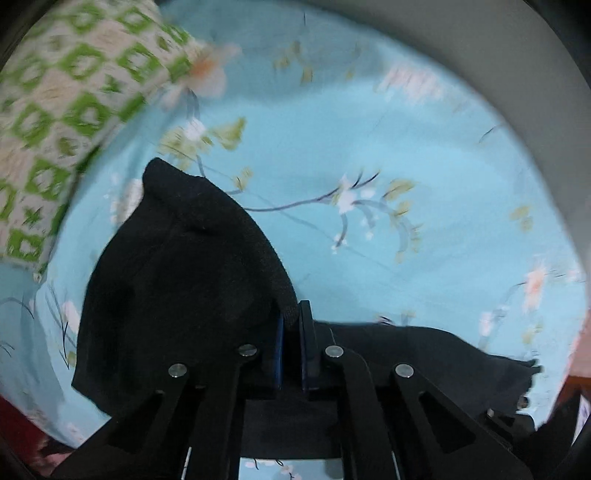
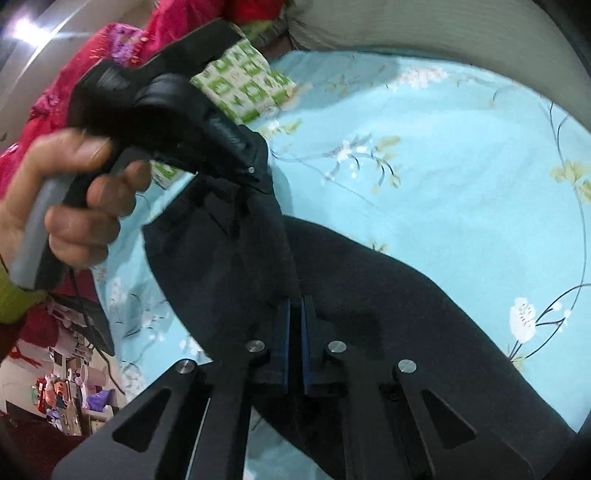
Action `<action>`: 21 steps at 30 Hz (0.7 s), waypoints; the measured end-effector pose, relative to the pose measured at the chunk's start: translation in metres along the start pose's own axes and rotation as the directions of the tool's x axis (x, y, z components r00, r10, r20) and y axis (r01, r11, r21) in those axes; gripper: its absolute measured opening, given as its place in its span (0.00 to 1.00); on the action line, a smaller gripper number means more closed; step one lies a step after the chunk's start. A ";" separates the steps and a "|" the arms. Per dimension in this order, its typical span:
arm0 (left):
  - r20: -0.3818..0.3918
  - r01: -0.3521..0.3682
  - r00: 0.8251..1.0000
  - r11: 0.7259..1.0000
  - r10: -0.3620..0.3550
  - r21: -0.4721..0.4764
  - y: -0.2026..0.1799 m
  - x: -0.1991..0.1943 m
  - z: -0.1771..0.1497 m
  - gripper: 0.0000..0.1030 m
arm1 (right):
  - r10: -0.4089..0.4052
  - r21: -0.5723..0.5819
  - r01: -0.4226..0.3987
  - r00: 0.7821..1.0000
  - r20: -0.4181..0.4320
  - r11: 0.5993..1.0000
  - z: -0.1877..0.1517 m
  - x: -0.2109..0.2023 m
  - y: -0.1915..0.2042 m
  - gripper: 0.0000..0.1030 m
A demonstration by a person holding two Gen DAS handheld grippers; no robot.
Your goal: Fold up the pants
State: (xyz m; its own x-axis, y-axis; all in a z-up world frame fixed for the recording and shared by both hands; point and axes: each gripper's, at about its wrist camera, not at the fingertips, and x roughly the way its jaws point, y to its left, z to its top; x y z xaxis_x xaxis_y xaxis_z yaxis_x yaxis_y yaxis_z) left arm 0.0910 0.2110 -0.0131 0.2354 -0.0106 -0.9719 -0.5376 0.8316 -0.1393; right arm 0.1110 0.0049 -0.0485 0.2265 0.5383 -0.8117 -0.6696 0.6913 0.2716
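The black pants [image 1: 177,266] lie partly lifted over a light blue floral bedsheet [image 1: 406,166]. My left gripper [image 1: 291,317] is shut on a raised edge of the pants, with cloth hanging left and trailing right. My right gripper [image 2: 294,306] is shut on another part of the pants [image 2: 388,306], which drape away to the right and rise to the left. In the right wrist view the left gripper [image 2: 255,173], held in a hand [image 2: 70,206], pinches the pants up above the bed.
A green and white patterned pillow [image 1: 62,110] lies at the far left of the bed; it also shows in the right wrist view [image 2: 243,85]. Pink-red bedding [image 2: 110,55] is bunched behind it. A grey headboard or wall [image 2: 424,33] borders the far side.
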 end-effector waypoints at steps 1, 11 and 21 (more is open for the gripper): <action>0.045 0.027 0.999 1.000 -0.027 -0.007 0.006 -0.013 -0.010 0.04 | 0.008 -0.013 -0.007 1.000 0.010 1.000 0.001 -0.005 0.003 0.06; 0.221 0.199 0.962 0.967 -0.162 -0.157 0.087 -0.057 -0.111 0.04 | 0.058 -0.191 -0.060 0.998 -0.015 0.980 -0.010 -0.007 0.061 0.06; 0.205 0.282 0.951 0.924 -0.233 -0.259 0.137 -0.022 -0.155 0.04 | 0.020 -0.227 -0.049 0.991 -0.132 0.973 -0.022 0.033 0.069 0.06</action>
State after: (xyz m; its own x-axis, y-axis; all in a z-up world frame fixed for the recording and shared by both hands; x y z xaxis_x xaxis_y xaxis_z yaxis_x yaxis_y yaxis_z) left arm -0.1132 0.2390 -0.0404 0.5149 -0.0900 -0.8525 -0.6401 0.6211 -0.4522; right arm 0.0564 0.0599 -0.0681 0.1178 0.4833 -0.8675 -0.8231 0.5362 0.1869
